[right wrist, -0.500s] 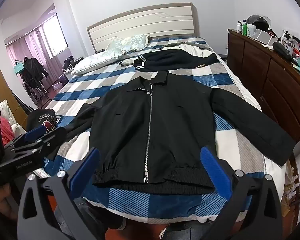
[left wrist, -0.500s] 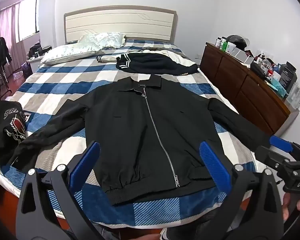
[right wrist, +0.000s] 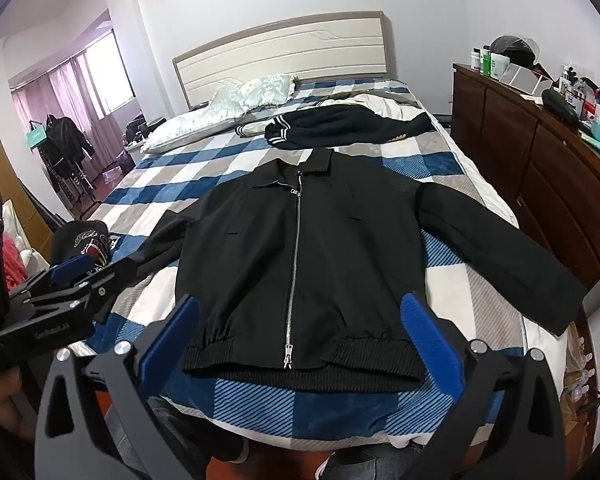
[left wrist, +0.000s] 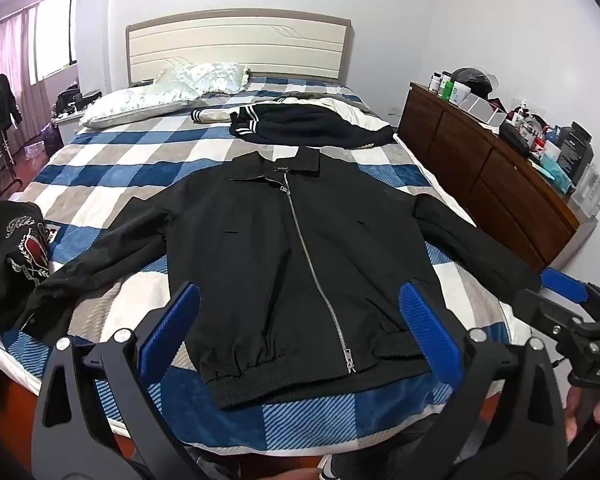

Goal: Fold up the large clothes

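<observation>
My left gripper (left wrist: 300, 332) & right gripper (right wrist: 300, 340) both hung w/ blue pads spread apart, gripping nothing, above the foot of the bed. Black zip-up jacket (left wrist: 300, 256) lay flat, zipped, sleeves out, on the blue-white-grey checked bedspread (left wrist: 112, 184). Beyond: folded dark striped-cuff garment (left wrist: 308, 128), pillows, beige headboard (left wrist: 236, 46); brown wooden dresser (left wrist: 484, 176) on the right.

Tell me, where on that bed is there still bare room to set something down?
Bare checked bedspread shows between the pillows and the black jacket's left sleeve, and in a strip below its hem. It is crowded by the striped dark garment above the collar, the embroidered garment at the left edge, and the cluttered dresser.
</observation>
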{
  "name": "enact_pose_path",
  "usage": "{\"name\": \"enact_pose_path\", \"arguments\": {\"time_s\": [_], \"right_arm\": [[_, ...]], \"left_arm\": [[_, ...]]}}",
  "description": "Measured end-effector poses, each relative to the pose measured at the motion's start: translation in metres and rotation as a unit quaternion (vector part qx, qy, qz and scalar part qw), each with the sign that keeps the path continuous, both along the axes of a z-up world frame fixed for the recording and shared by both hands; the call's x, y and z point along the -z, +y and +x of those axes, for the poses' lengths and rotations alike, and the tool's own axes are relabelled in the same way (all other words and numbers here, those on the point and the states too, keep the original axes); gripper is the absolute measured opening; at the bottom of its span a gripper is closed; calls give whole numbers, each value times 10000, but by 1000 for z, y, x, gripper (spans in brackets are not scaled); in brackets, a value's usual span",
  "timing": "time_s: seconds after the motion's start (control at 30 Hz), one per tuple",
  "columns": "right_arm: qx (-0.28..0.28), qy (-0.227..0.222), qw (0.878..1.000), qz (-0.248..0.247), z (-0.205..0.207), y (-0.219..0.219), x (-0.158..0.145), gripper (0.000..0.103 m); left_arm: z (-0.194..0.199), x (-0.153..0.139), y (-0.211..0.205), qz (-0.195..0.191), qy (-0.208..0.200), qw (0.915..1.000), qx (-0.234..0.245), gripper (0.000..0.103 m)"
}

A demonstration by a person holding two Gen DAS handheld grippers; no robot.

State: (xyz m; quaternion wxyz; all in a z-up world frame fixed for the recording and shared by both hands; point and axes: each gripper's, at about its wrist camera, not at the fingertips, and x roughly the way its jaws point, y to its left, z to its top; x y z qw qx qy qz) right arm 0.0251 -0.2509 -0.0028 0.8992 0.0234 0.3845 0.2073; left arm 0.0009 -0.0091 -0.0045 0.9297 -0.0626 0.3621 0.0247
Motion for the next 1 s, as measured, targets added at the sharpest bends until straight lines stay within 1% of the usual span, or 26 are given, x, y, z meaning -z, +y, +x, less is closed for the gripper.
{"name": "enact_pose_path", "arguments": {"time_s": [0.03, 0.2, 0.43, 1.0], "right_arm": [[-5, 19, 10000, 13, 1, -1, -2, 99], [30, -27, 10000, 63, 4, -11, -14, 99], [47, -19, 10000, 58, 1, -12, -4, 99], [35, -34, 9999, 90, -1, -10, 0, 99]], "left_arm": [[1, -4, 3, -44, -5, 10000, -2, 98], [0, -6, 1, -27, -22, 10000, 56, 98], [1, -7, 0, -54, 8, 10000, 50, 98], [1, -8, -2, -66, 75, 9999, 65, 98]]}}
